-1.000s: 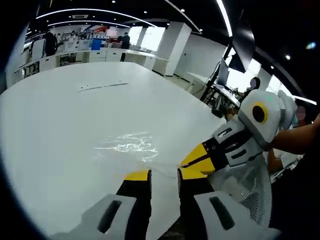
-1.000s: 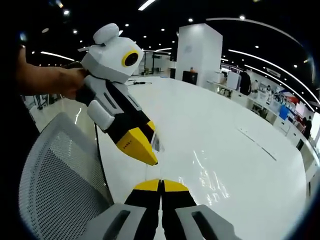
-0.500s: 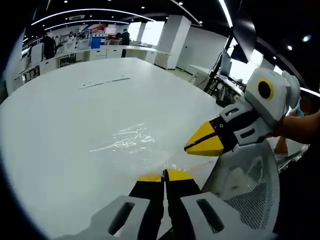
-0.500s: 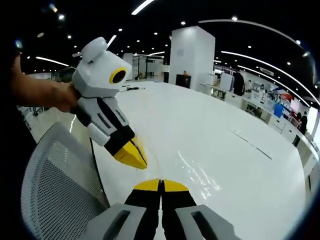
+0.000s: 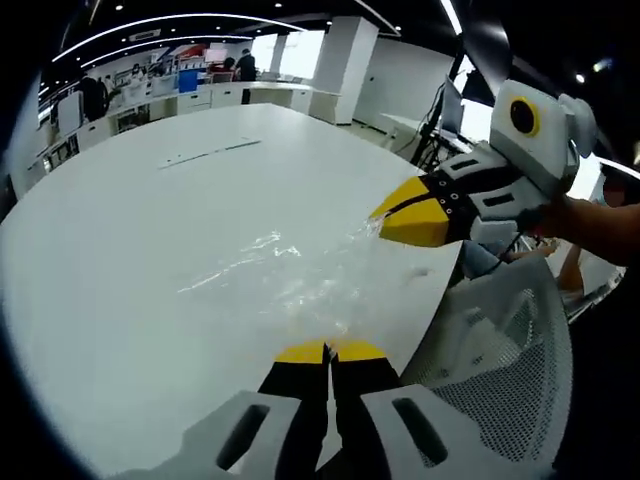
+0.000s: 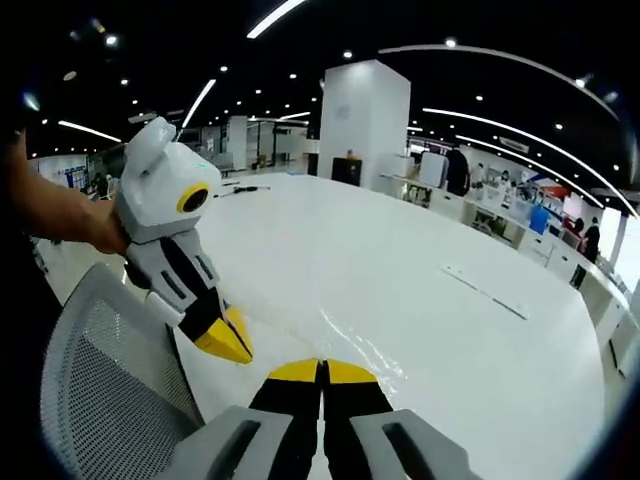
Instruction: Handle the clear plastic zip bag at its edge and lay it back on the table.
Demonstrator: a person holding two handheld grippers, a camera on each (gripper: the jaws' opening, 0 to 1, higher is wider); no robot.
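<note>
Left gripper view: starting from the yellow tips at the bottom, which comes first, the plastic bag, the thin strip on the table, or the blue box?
1. Bag, just ahead on the table.
2. Strip, mid-table, upper left.
3. Blue box, on the far counter.

Yellow tips on black jaws are carried by the left gripper [image 5: 329,352], with pale grey housings behind. The same livery is seen on the right gripper [image 5: 415,210]: yellow beak, black-and-white banded body, a yellow ring round a black disc on the white head. Beyond the fingertips [image 6: 300,371], the zip bag [image 5: 300,285] is rendered colourless, marked by white glints. The table [image 5: 150,230] is plain glossy white. Beside the jaws, a chair back [image 6: 100,390] is patterned in grey-white mesh.
</note>
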